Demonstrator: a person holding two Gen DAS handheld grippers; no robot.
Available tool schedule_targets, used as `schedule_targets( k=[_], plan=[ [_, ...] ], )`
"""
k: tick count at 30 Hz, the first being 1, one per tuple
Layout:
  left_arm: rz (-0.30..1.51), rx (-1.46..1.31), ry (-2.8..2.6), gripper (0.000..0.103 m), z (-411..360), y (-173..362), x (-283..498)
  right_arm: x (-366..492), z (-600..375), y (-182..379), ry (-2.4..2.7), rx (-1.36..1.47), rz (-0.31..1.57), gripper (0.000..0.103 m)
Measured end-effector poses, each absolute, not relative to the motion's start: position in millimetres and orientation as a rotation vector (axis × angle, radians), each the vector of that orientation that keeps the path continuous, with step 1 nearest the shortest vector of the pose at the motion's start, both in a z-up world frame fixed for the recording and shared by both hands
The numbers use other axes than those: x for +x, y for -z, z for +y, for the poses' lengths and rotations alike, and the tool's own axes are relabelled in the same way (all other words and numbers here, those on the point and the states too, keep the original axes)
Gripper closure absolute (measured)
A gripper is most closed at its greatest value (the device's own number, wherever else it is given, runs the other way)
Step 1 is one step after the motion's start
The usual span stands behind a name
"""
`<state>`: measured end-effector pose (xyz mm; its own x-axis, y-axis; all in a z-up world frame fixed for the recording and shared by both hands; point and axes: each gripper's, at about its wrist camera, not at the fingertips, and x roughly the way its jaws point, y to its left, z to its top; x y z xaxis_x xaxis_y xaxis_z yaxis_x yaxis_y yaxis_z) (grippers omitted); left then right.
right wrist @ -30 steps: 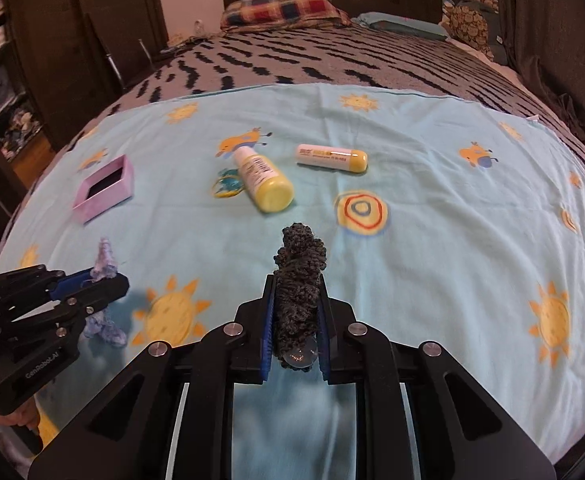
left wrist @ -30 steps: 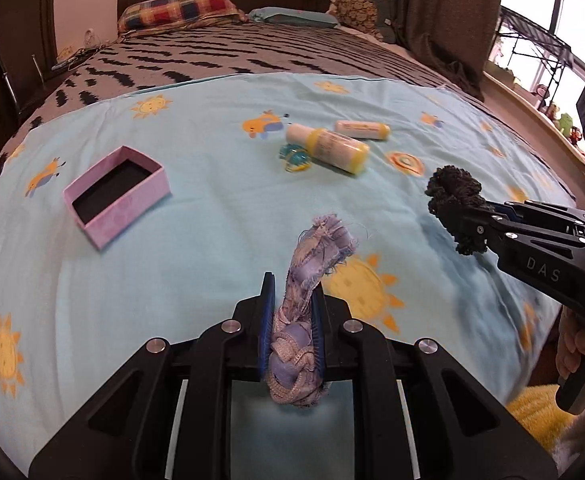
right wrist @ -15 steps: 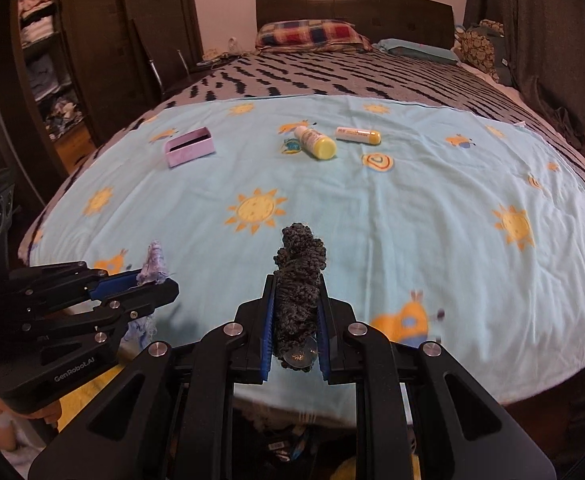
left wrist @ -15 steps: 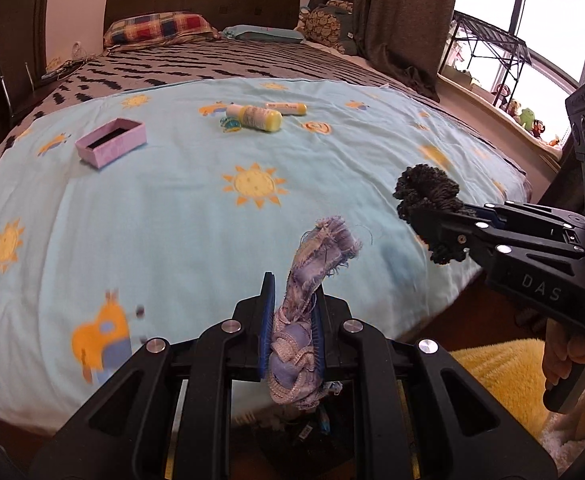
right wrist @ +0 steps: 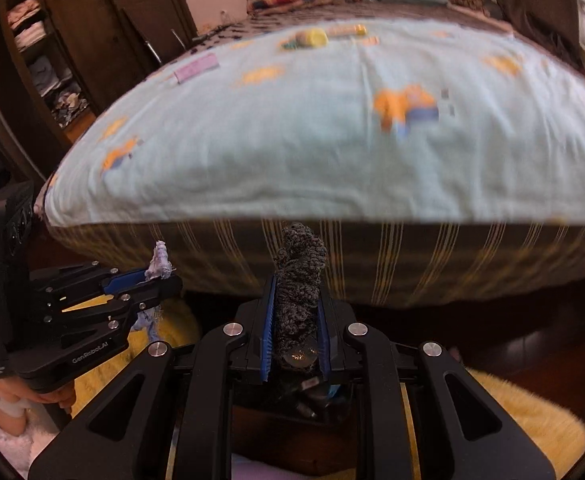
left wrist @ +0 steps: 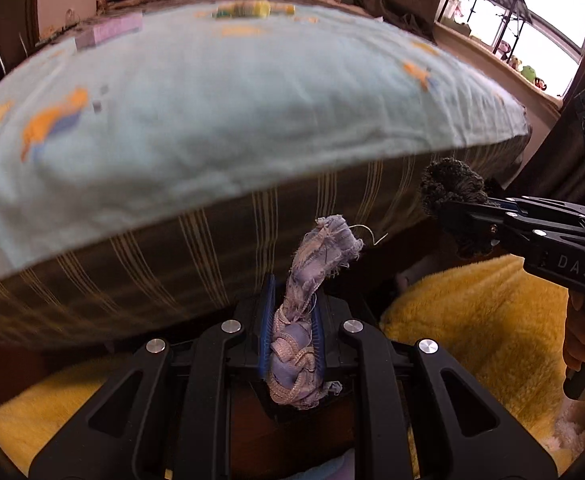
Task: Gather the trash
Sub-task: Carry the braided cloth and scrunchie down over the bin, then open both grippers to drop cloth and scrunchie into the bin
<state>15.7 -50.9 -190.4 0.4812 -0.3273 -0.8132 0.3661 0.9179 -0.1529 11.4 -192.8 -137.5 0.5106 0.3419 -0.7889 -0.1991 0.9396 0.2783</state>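
Trash here means two fabric scraps, one in each gripper. In the left wrist view, the frayed lilac scrap (left wrist: 292, 344) is pinched between the narrow-set jaws of the left gripper (left wrist: 292, 336), its loose end standing up in front of the striped side of the bed (left wrist: 172, 264). To the right, the right gripper (left wrist: 464, 216) carries a dark knitted scrap (left wrist: 450, 182) over a yellow fluffy rug (left wrist: 492, 320). Both are off the bed and low beside it, so I judge the pick-up of these two done and the drop-off still ahead; no bin is clearly visible.

In the right wrist view, the dark knitted scrap (right wrist: 298, 292) is clamped between nearly closed jaws of the right gripper (right wrist: 294, 332). On the blue sheet (right wrist: 312, 152) remain a pink box (right wrist: 196, 67), a yellow bottle (right wrist: 312, 37) and a small tube (right wrist: 346, 31); whether they count as trash I cannot tell.
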Motion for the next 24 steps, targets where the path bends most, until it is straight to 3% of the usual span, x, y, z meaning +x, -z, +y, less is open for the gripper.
schedule_targets(
  k=[16, 24],
  plan=[
    [1.186, 0.039, 0.426, 0.088, -61, 293, 10, 9, -186, 244, -0.286, 0.242, 1.171, 0.084],
    [1.226, 0.027, 0.431, 0.086, -60, 303, 11, 12, -183, 258, -0.278, 0.258, 1.207, 0.081]
  ],
)
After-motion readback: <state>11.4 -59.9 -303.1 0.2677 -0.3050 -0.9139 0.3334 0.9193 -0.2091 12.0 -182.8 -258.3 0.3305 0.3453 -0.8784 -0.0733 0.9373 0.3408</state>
